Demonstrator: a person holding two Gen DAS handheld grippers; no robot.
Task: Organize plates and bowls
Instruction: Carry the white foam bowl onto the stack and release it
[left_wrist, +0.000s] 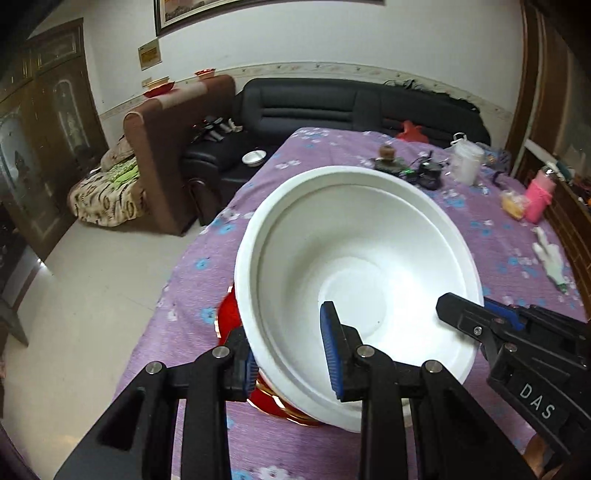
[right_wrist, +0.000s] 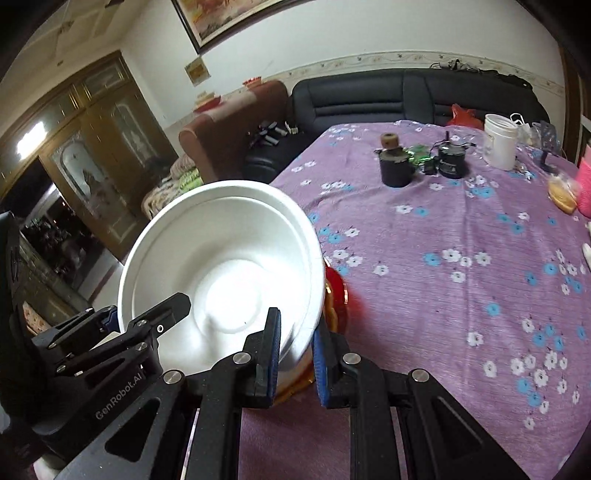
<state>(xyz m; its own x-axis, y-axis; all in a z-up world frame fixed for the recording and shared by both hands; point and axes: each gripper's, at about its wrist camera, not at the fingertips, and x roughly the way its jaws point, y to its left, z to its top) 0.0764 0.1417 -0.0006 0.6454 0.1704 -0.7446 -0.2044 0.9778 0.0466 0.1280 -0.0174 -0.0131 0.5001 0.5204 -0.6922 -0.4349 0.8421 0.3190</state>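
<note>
My left gripper (left_wrist: 291, 354) straddles the near rim of the white bowl (left_wrist: 354, 280), one blue pad inside, one outside. My right gripper (left_wrist: 480, 315) pinches the rim on the right. The bowl tilts above a red plate (left_wrist: 236, 314) on the purple floral tablecloth (left_wrist: 480, 229).

A black sofa (left_wrist: 354, 107) and brown armchair (left_wrist: 173, 147) lined the white wall (left_wrist: 295, 33) (framed picture above), beside a wooden cabinet (right_wrist: 110, 147) and pale floor (left_wrist: 92, 288).
</note>
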